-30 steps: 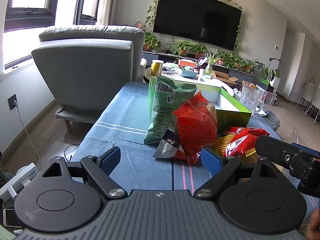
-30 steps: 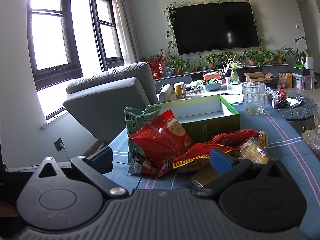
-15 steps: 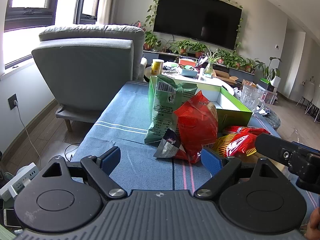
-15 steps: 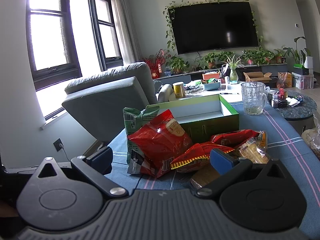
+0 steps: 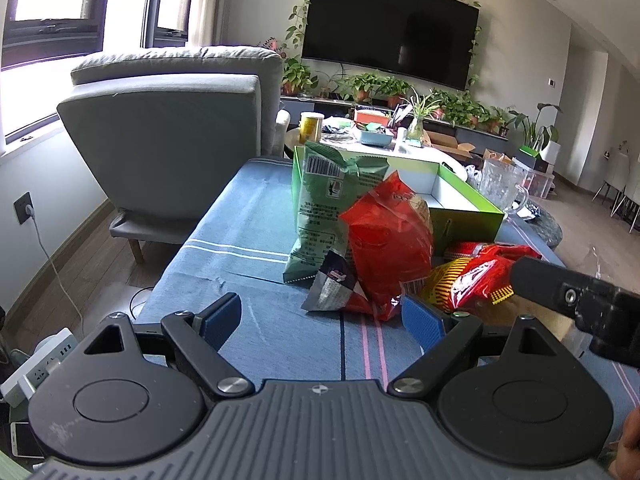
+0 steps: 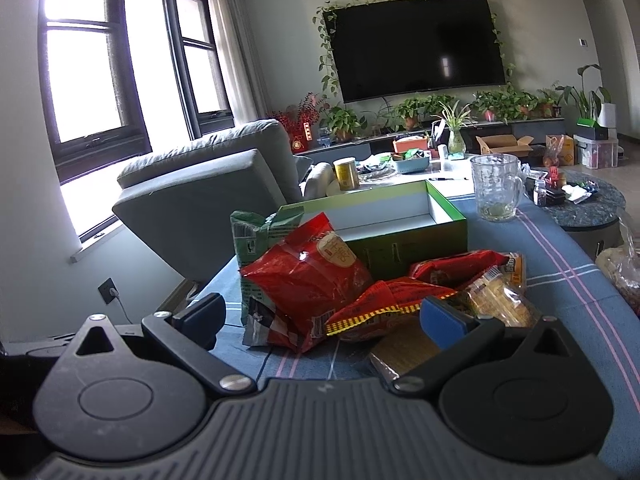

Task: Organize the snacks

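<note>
You hold both the left gripper (image 5: 320, 314) and right gripper (image 6: 320, 316) with jaws wide apart and empty, short of the crinkly red, green and clear snack bags (image 6: 308, 280) piled on the blue-clothed desk (image 5: 240, 216) beside the open green cardboard box (image 6: 404, 236), likely their destination.

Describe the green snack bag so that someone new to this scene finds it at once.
Start at the green box on the blue tablecloth. Against its near left corner leans the green snack bag, upright behind the red bag. It is the pile's only green packet, barcode at the top.
</note>
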A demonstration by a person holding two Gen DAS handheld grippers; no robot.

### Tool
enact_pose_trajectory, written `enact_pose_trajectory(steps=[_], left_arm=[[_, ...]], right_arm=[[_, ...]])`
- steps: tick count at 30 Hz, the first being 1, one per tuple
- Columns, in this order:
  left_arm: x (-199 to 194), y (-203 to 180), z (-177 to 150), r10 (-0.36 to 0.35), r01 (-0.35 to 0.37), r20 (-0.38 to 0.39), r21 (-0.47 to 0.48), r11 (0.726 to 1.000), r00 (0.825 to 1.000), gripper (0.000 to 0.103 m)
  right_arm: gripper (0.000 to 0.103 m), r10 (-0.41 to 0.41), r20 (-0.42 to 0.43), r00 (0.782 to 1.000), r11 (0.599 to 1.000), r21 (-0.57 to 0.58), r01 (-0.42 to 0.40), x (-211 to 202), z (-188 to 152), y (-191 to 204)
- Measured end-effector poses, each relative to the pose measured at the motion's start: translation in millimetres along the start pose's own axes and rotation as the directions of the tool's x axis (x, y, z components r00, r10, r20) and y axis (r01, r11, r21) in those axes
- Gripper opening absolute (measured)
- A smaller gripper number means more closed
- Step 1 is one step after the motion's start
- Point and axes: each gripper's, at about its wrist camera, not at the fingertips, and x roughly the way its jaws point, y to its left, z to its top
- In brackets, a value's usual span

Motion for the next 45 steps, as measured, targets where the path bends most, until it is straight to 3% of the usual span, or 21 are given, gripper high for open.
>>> enact_pose_trajectory(steps=[17, 20, 32, 38, 45], left_arm=[[8.7, 0.4, -0.4, 0.001, -0.001, -0.010, 0.010, 1.000, 1.000, 0.085], [15.6, 2.2, -0.6, -0.004, 0.004, -0.024, 0.007, 1.000, 1.000, 0.080], [45.6, -0.3, 12.2, -0.045, 0.045, -0.032, 0.008, 0.999, 0.998, 0.080], [67.0, -5.1, 21.1, -0.066, 0.066, -0.037, 0.006, 0.998, 0.997, 0.078], [89.4, -5.1, 31.3, -0.123, 0.123, -0.031, -0.021, 0.992, 0.992, 0.068]], right_arm=[[0.078, -0.033, -0.007, 0.999, 0.999, -0.001, 0.033, 10.0, 4.3, -5.3], [0.078, -0.032, -0.014, 0.999, 0.999, -0.009, 0.031, 18.1, 5.0, -4.8], [0.078, -0.032, -0.075, 0.997, 0.999, -0.011, 0.031, 59.2, 10.1, -12.1], [0.078, 0.002, -0.106, 0.994, 0.999, -0.035, -0.006, 79.3, 21.1, -11.8], [0.078, 0.066, -0.183, 0.981, 0.998, 0.029, -0.062, 111.9, 35.8, -24.0]])
